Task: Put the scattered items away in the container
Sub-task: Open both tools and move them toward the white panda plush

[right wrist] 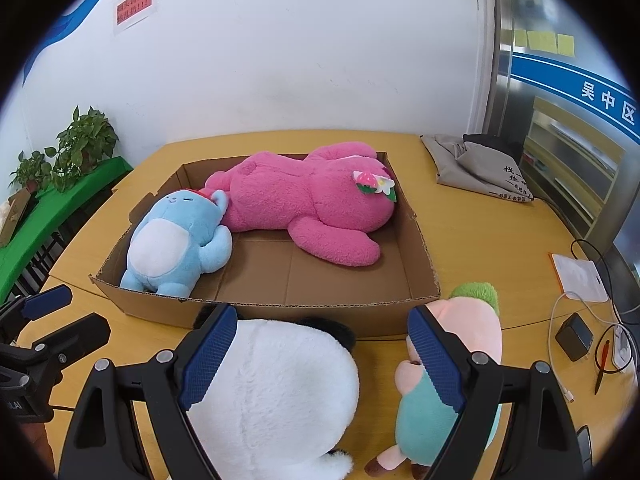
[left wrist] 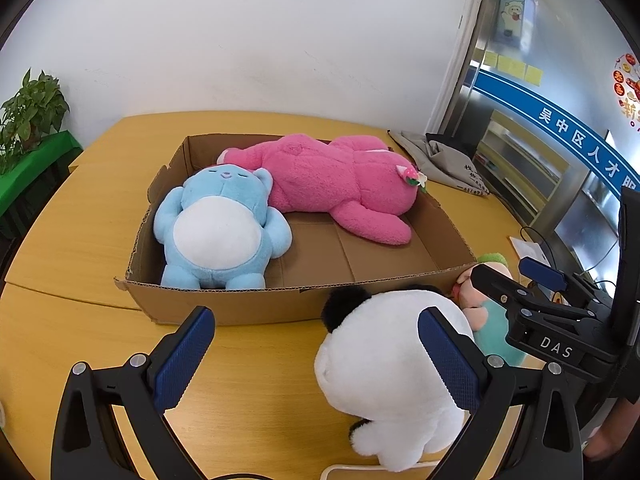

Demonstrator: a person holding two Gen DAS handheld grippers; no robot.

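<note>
Both grippers, left (left wrist: 316, 356) and right (right wrist: 322, 356), gape wide, holding nothing. Panda plush (right wrist: 276, 392) sits outside cardboard box (right wrist: 280, 312); I judge grasping it comes next.

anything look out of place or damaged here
Two toys lie outside the box on the table: the white plush face down against its near wall, and the peach doll beside it. The box's cut rim is ragged. The pink plush and blue plush lie inside.
</note>
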